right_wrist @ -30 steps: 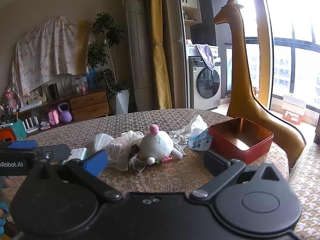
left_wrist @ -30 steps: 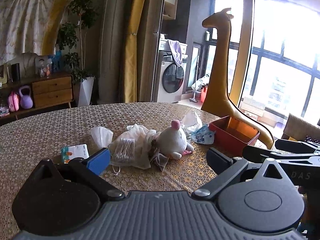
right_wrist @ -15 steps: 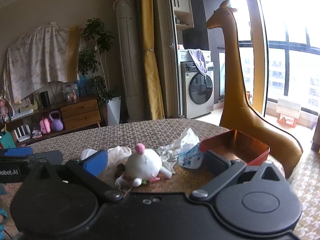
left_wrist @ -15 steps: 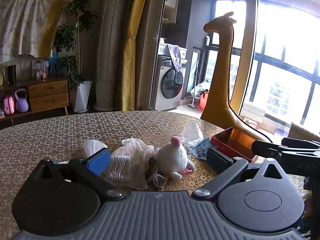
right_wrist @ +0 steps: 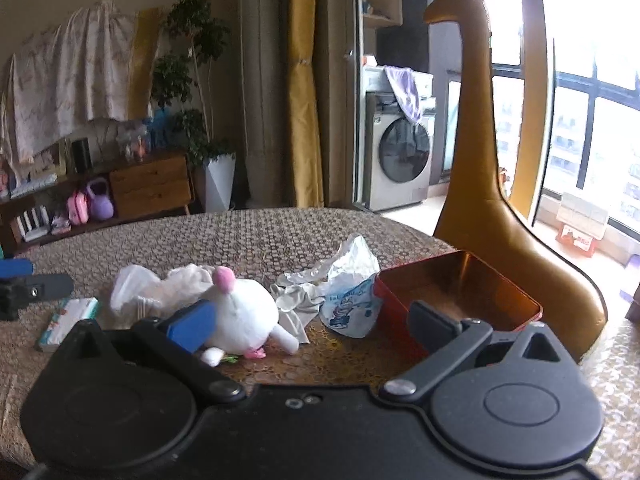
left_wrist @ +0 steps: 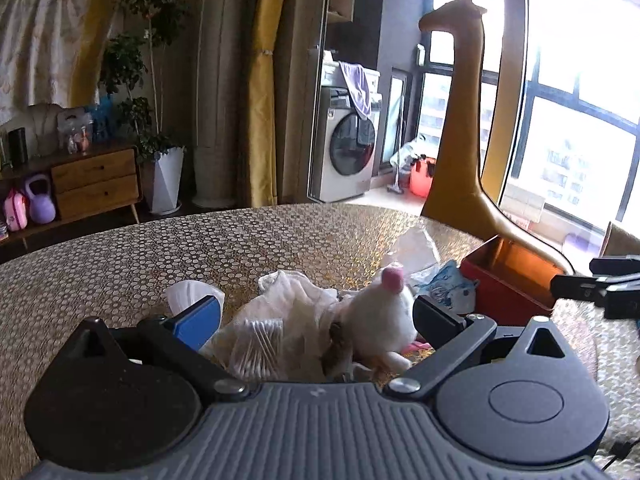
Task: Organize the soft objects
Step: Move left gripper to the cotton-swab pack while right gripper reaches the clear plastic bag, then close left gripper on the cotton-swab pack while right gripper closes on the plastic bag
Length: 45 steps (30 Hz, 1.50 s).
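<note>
A white plush toy with a pink tip lies on the patterned round table. Left of it sits a clear bag of cotton swabs and crumpled white plastic. A blue-printed packet and a grey cloth lie to its right, beside an open red tin box. My left gripper stands open, low over the bag and plush. My right gripper is open too, its blue finger overlapping the plush.
A small tissue pack lies at the table's left. A tall golden giraffe statue stands behind the red box. The other gripper's tips show at the view edges. Bare tabletop stretches behind the pile.
Both grippers have moved forward and lower toward the pile, so the plush and bag sit closer and between the fingers. The objects themselves have not moved.
</note>
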{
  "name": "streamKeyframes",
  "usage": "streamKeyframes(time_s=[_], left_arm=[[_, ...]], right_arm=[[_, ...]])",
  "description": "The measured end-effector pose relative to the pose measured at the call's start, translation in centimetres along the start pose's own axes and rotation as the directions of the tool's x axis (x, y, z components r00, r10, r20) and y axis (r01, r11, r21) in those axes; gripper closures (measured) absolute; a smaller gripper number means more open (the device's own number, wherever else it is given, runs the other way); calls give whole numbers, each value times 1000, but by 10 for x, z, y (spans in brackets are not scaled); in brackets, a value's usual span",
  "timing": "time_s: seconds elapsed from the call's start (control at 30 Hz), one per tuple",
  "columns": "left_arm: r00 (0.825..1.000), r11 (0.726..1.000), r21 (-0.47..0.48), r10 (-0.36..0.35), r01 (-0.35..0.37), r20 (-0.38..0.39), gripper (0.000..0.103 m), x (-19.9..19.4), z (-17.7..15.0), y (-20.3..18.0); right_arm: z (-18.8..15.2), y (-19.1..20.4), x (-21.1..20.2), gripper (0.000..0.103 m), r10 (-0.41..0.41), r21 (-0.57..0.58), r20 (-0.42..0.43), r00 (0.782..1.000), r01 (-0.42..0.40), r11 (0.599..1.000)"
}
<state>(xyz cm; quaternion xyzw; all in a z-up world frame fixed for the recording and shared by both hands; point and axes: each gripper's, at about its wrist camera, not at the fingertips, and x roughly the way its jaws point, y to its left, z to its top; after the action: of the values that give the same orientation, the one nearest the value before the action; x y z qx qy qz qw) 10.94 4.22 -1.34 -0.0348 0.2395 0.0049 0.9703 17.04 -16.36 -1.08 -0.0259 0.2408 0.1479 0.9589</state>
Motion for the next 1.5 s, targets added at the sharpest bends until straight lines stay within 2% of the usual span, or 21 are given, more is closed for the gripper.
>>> streamKeyframes(time_s=[0.17,0.43,0.57,0.73,1.07,1.23,1.5], left_arm=[[997,1000,0,-1,1,-77,0,35,-5,10],[984,997,23,81,-79,-160,1,82,-21,27],[977,994,33,112,-108,-180,1,96,-27,34],[971,991,46,134,-127,-196,1,111,-33,38],[968,992,60,118,-107,-223,5,132,-39,37],[962,991,74,123,-108,-243,21,142,-46,34],[960,989,85,134,-117,-244,21,149,-51,29]], right_arm=[[9,-12,25,7,13,-22,-35,999,-14,1000],[2,-23,74,14,13,-69,-115,993,-21,997],[-2,-26,101,24,6,-96,-158,987,-22,995],[11,-31,135,24,0,-105,-173,985,-18,994],[48,-36,202,24,-29,-52,-201,979,19,998],[57,-40,234,27,-56,-17,-229,972,53,998],[58,-40,278,34,-111,16,-290,951,121,993]])
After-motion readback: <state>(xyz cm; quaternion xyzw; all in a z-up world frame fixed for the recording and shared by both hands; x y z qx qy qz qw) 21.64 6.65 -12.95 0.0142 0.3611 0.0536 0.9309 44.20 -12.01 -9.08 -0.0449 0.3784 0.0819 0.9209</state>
